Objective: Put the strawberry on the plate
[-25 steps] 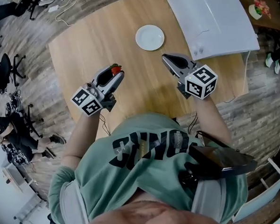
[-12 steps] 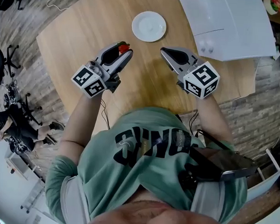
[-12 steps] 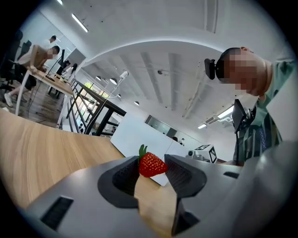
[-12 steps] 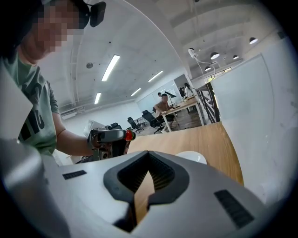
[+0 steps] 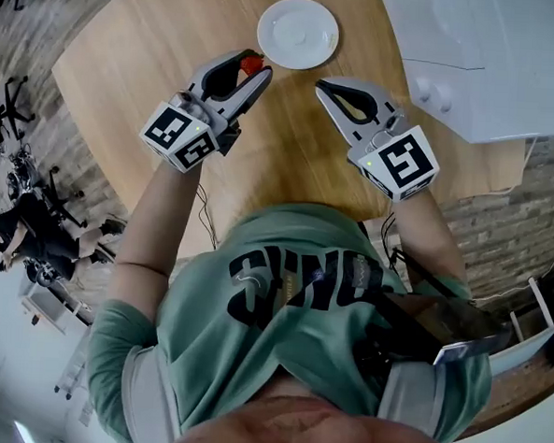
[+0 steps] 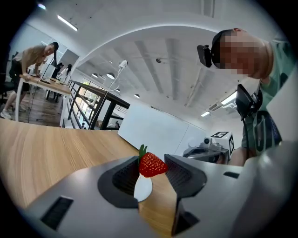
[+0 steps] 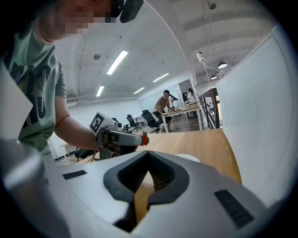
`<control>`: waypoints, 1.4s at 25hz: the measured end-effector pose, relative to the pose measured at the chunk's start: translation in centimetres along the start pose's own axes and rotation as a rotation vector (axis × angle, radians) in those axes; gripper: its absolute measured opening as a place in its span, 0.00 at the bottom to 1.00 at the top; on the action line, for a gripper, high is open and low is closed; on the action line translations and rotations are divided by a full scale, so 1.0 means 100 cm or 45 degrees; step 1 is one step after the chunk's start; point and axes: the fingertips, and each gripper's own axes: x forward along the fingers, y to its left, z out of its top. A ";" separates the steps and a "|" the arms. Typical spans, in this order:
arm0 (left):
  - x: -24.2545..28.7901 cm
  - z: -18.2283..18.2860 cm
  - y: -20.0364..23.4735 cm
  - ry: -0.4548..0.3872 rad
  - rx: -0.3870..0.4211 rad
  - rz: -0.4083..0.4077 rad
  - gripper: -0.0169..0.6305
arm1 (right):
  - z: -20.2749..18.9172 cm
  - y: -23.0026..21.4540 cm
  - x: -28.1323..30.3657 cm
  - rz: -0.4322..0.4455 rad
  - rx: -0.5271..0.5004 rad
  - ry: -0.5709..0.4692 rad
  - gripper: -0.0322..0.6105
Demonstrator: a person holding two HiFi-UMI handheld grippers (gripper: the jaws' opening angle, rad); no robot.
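The left hand-held gripper (image 6: 152,168) pinches the small red strawberry (image 6: 151,163) across its flanks, just short of the round white plate (image 5: 298,33). It is light, probably soft and easily bruised. The right hand-held gripper (image 7: 148,154) is closed and empty.

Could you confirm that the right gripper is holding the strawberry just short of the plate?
Not quite: it is the left gripper that is holding the strawberry just short of the plate. The left gripper view shows it clamped between that gripper's jaws; the right gripper is shut and empty.
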 end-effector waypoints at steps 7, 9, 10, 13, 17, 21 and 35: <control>0.029 -0.019 0.022 0.090 0.160 0.042 0.30 | -0.015 -0.011 0.006 -0.060 0.021 0.015 0.06; 0.035 -0.023 0.028 0.114 0.202 0.053 0.30 | -0.018 -0.014 0.009 -0.069 0.033 0.017 0.06; 0.037 -0.024 0.031 0.123 0.219 0.057 0.30 | -0.019 -0.015 0.011 -0.070 0.034 0.017 0.06; 0.043 -0.028 0.036 0.138 0.249 0.059 0.30 | -0.022 -0.015 0.015 -0.072 0.021 0.019 0.06; 0.050 -0.034 0.043 0.163 0.304 0.074 0.30 | -0.027 -0.018 0.018 -0.079 -0.004 0.033 0.06; 0.059 -0.036 0.047 0.212 0.424 0.084 0.30 | -0.030 -0.021 0.022 -0.076 0.013 0.046 0.06; 0.074 -0.065 0.057 0.420 0.763 0.118 0.30 | -0.037 -0.021 0.030 -0.075 0.017 0.065 0.06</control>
